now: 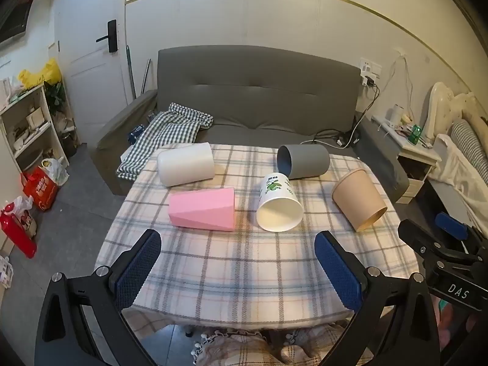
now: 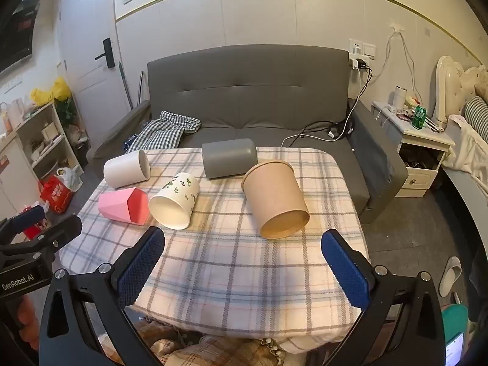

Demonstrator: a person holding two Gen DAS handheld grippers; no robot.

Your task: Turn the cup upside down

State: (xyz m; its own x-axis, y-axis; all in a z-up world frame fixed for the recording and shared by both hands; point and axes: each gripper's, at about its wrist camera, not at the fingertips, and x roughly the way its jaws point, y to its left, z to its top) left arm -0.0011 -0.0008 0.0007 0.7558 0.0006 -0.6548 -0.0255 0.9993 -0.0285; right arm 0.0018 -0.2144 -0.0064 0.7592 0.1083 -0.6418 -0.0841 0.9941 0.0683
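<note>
Left tongs [image 1: 241, 271], right tongs [image 2: 244, 271] agape; faceted pink cup [image 1: 202, 212] sideways.

Past my table [image 2: 213, 274] with its plaid cloth [image 1: 244, 274] I see a grey sofa [image 2: 250, 97], a checked blanket [image 1: 170, 131] draped over its left seat. Cables [image 2: 320, 134] trail across the right seat from a wall socket [image 2: 360, 55]. A white door [image 1: 91, 45] stands left, shelves [image 1: 27, 128] and a red bag [image 1: 41, 189] beside it. A nightstand [image 2: 421, 152] holds a green can [image 2: 419, 117].

The right tool [image 1: 451, 277] reads "DAS", the left tool [image 2: 24, 274] apparently "GenRobot.AI".
</note>
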